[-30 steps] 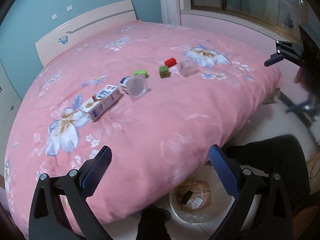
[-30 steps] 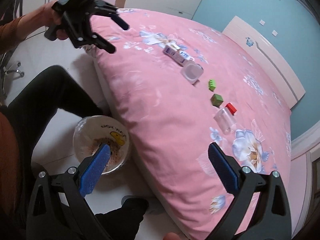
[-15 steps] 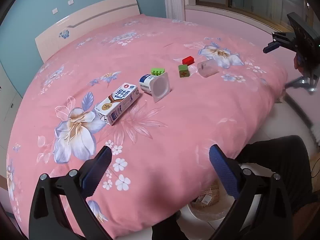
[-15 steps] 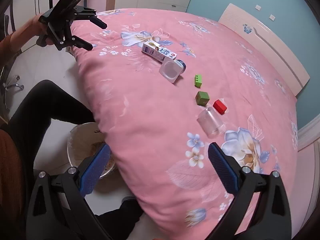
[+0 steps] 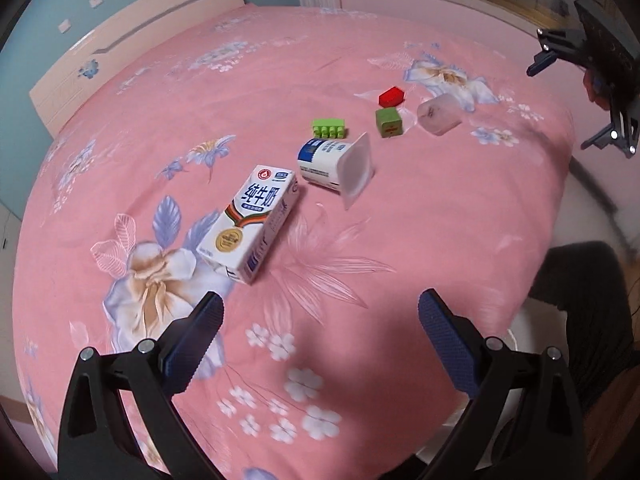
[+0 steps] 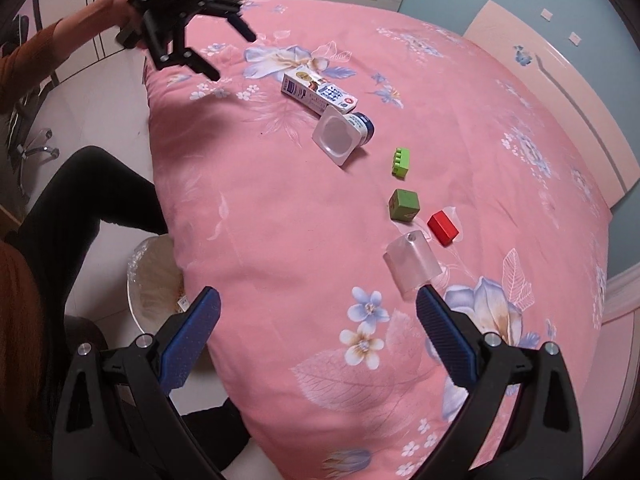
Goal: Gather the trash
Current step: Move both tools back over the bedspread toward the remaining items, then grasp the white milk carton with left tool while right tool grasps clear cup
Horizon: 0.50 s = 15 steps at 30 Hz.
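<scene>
A white milk carton [image 5: 252, 222] [image 6: 318, 93] lies on the pink bed. Beside it lies a yogurt cup [image 5: 336, 165] [image 6: 342, 133] on its side, and farther right a clear plastic cup [image 5: 439, 113] [image 6: 412, 266]. My left gripper [image 5: 320, 320] is open and empty, just short of the carton; it also shows in the right wrist view [image 6: 230, 48]. My right gripper [image 6: 318, 320] is open and empty, with the clear cup just ahead of its right finger; it also shows in the left wrist view [image 5: 560, 104].
A green studded brick [image 5: 329, 127] [image 6: 401, 163], a green cube [image 5: 389, 122] [image 6: 404, 205] and a red block [image 5: 392, 95] [image 6: 442, 228] lie between the cups. A white trash bin [image 6: 154, 280] stands on the floor by the bed's edge, next to the person's leg [image 6: 80, 208].
Both grippers have moved forward over the bed, closer to the items. The bin has slipped mostly out of the left wrist view. Both stay open.
</scene>
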Each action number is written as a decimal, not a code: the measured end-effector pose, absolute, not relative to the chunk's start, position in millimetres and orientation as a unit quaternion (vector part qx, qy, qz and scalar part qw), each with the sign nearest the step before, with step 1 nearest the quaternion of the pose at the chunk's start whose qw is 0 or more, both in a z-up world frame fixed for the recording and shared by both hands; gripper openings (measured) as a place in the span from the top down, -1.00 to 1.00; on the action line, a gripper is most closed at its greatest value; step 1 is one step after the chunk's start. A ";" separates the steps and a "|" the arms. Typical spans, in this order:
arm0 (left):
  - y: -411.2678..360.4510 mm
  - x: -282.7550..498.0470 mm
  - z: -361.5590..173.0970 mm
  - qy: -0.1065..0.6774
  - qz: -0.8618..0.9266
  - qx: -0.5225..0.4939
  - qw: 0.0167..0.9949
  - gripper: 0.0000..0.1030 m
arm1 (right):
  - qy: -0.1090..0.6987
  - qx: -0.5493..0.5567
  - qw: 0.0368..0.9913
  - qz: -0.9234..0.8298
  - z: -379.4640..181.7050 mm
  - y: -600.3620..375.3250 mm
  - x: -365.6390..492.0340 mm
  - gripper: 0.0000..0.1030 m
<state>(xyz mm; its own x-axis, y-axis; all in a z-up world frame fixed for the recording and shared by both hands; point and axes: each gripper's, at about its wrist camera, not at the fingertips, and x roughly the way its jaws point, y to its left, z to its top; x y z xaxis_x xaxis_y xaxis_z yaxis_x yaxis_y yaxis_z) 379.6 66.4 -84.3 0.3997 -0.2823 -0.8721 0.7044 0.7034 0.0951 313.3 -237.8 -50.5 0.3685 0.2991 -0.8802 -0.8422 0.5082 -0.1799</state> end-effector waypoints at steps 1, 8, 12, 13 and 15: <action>65.8 384.3 -85.5 0.455 -0.305 0.237 0.803 -0.93 | 0.422 -0.324 0.759 0.375 -51.5 -237.8 318.3 -0.87; 62.4 422.4 -101.2 0.469 -0.303 0.253 0.790 -0.93 | 0.440 -0.311 0.752 0.380 -63.4 -233.8 357.6 -0.87; 60.0 442.6 -114.9 0.479 -0.304 0.258 0.782 -0.93 | 0.443 -0.322 0.745 0.380 -72.2 -221.3 375.4 -0.87; 59.4 445.7 -117.5 0.480 -0.303 0.259 0.782 -0.93 | 0.444 -0.323 0.744 0.380 -73.5 -219.2 379.4 -0.87; 57.2 452.2 -123.2 0.483 -0.306 0.258 0.779 -0.93 | 0.450 -0.324 0.739 0.382 -76.8 -214.3 389.3 -0.87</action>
